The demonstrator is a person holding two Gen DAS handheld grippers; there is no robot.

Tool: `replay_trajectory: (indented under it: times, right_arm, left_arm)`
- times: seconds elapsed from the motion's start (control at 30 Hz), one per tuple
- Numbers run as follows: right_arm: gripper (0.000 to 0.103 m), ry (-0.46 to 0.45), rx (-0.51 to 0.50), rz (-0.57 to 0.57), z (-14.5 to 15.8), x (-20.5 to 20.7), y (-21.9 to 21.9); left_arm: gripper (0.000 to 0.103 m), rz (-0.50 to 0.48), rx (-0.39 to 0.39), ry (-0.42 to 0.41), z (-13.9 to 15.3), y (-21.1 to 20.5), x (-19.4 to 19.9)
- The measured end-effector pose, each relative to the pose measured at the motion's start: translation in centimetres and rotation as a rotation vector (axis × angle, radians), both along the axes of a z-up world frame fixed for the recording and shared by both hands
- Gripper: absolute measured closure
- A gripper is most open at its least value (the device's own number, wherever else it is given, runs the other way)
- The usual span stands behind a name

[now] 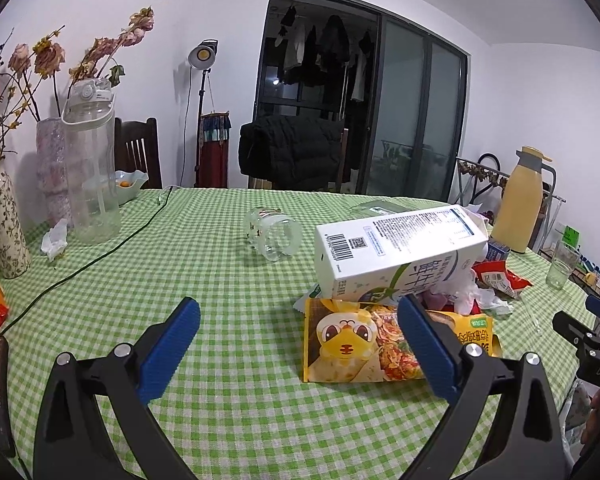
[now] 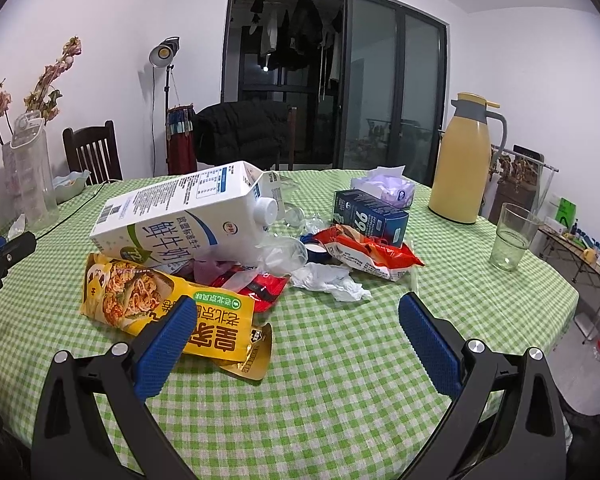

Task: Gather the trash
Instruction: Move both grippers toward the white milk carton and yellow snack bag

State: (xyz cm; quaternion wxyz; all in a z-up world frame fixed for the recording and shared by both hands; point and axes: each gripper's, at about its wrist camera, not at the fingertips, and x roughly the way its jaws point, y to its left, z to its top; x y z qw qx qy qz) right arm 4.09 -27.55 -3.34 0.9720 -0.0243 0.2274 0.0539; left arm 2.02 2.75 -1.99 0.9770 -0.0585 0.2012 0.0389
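Left gripper (image 1: 298,344): jaws spread wide, empty — hovering over the tablecloth (image 1: 228,264), just left of the carton.
Right gripper (image 2: 294,340): jaws spread, empty, in front of the carton.
Carton (image 2: 188,216): on its side atop the trash pile.
Yellow wrapper (image 2: 160,304): flat, touching the carton's near side.
Red wrapper (image 2: 370,258): right of the carton.
Tissue (image 2: 332,280): crumpled, right of the carton — just before the red wrapper.
Jar (image 1: 274,234): tipped over, left of the carton.

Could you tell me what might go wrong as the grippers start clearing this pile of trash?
1. The white milk carton lies tilted on crumpled wrappers; pulling the yellow snack bag beneath it could send it rolling.
2. The clear glass jar lies on its side and might roll if bumped.
3. The clear drinking glass stands near the table edge, within a sweeping gripper's path.
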Motion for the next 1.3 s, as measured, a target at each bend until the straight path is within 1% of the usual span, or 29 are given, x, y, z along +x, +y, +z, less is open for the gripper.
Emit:
replay_trajectory:
  times: [0.63,1.3]
  right_arm:
    - [0.006,0.013,0.004,0.000,-0.4,0.1,-0.3]
    - [0.006,0.025,0.012,0.006,-1.2,0.2,-0.4]
  left_arm:
    - [0.007,-0.004,-0.005,0.007,-0.2,-0.2,0.1]
    - [0.007,-0.009,0.016,0.019,-0.6,-0.8,0.2]
